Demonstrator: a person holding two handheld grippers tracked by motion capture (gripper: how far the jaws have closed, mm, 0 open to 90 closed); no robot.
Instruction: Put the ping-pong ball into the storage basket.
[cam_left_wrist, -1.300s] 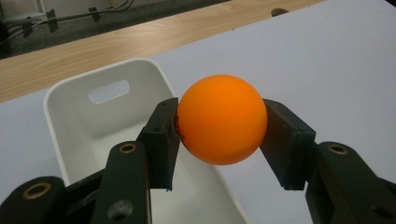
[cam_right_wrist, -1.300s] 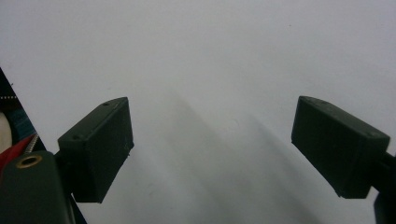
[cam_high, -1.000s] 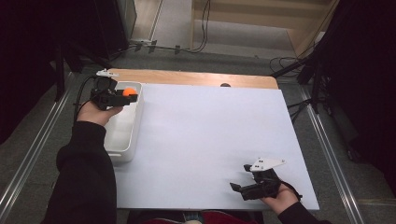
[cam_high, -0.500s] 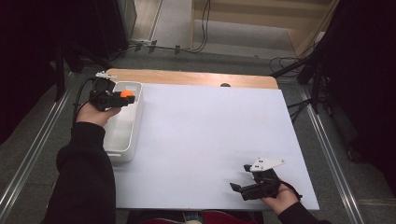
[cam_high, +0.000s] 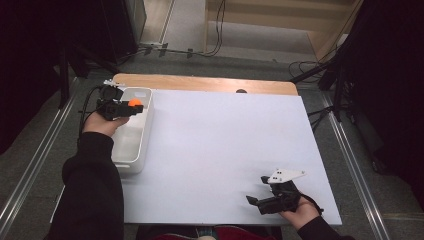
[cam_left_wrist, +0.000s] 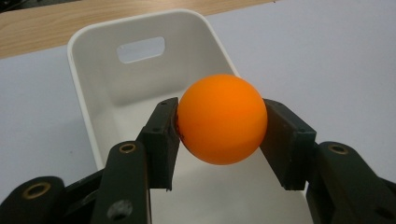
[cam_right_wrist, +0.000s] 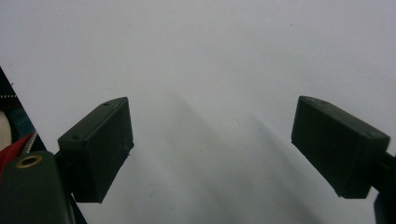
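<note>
An orange ball (cam_left_wrist: 221, 118) is clamped between the two black jaws of my left gripper (cam_left_wrist: 219, 135). The high view shows that gripper (cam_high: 131, 107) and the ball (cam_high: 135, 103) held above the far end of a white rectangular bin (cam_high: 131, 150) at the table's left edge. The bin (cam_left_wrist: 93, 93) lies beneath and beyond the ball, with a slot handle in its far wall, and its floor looks bare. My right gripper (cam_high: 256, 201) rests near the table's front right, jaws wide apart (cam_right_wrist: 212, 149) over bare white surface with nothing between them.
A white sheet (cam_high: 225, 150) covers most of the table, with a wooden strip (cam_high: 200, 83) along the far edge. Cables and dark stands lie on the floor beyond. A sleeve (cam_high: 92, 190) runs along the table's left front.
The left hand has shifted slightly toward the far end of the bin with the ball still held. The right gripper has stayed in place.
</note>
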